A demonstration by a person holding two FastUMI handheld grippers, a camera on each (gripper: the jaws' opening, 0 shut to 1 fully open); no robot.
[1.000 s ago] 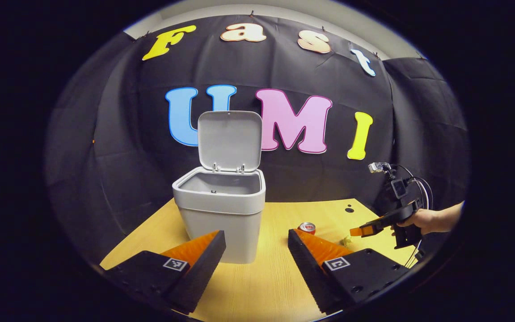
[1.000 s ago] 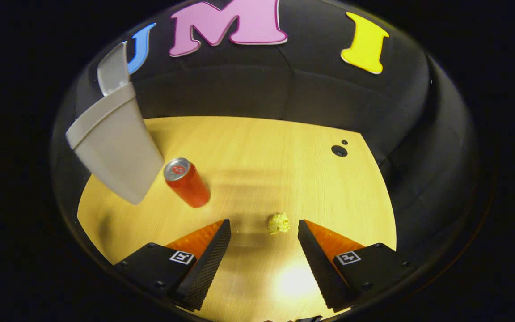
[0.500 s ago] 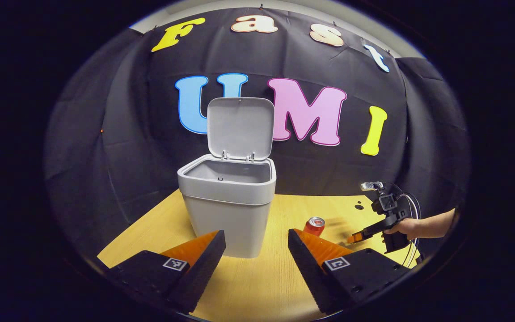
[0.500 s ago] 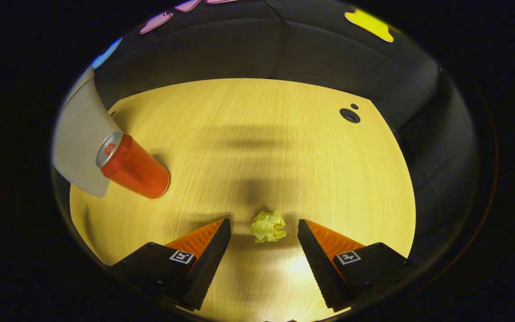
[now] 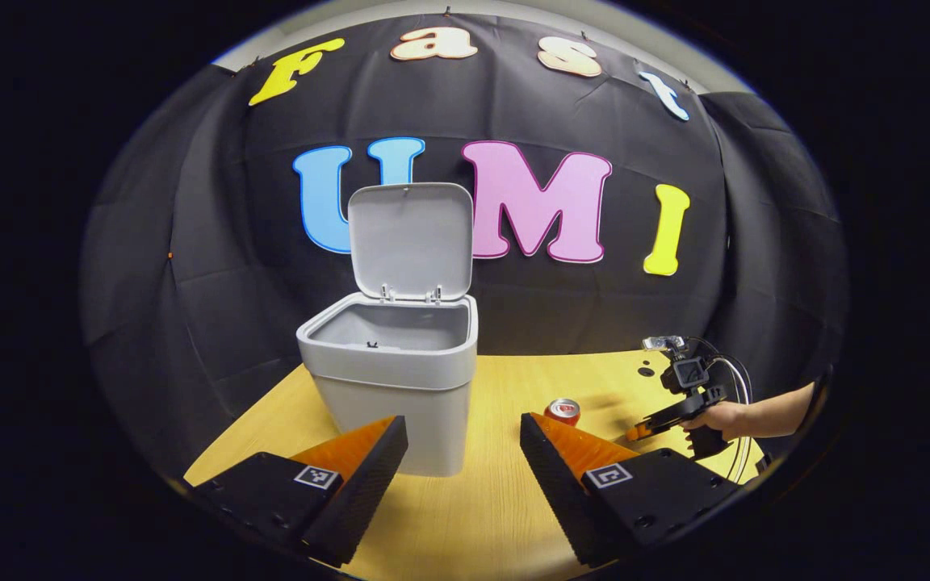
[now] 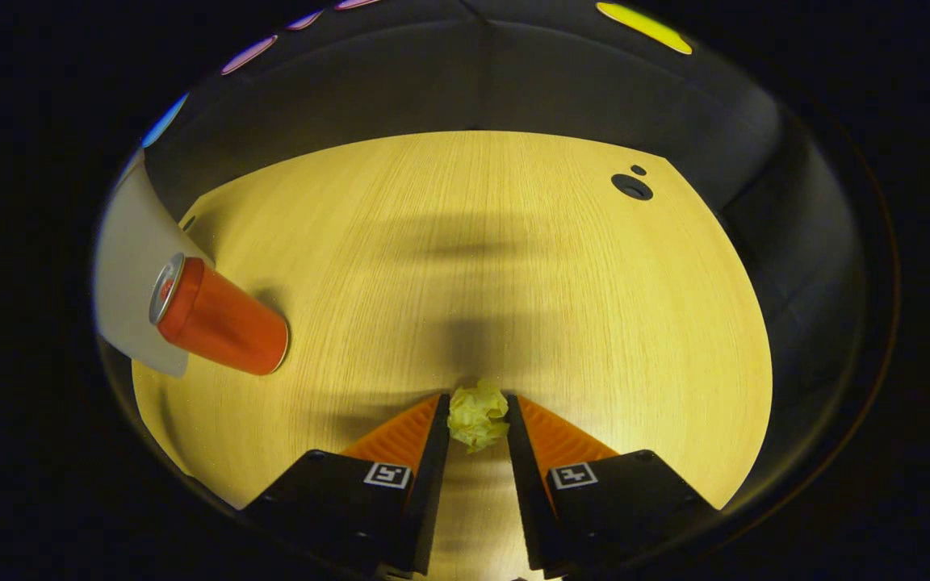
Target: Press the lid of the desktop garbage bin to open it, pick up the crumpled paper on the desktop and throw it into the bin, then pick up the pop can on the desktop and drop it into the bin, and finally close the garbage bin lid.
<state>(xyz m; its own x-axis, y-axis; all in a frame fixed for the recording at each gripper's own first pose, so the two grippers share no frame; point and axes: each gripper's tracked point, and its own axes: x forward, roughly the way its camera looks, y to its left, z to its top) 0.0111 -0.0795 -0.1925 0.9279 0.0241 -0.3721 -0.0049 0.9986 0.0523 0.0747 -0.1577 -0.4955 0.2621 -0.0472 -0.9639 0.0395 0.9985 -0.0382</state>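
Yellow paper (image 6: 477,415) pinched in right claw (image 6: 475,413) on surface (image 6: 513,266); left claw (image 5: 463,432) wide near bin (image 5: 391,379), lid (image 5: 411,240) up.

Bin (image 5: 388,379) stood on the table (image 5: 481,516) with lid (image 5: 411,240) upright at the rear, mouth open from above and front. Pop can (image 6: 219,319) stood upright just beside the bin, between it and the crumpled paper (image 6: 476,415). Bare tabletop lay open beyond the paper, except two small holes (image 6: 631,186) near the far edge.
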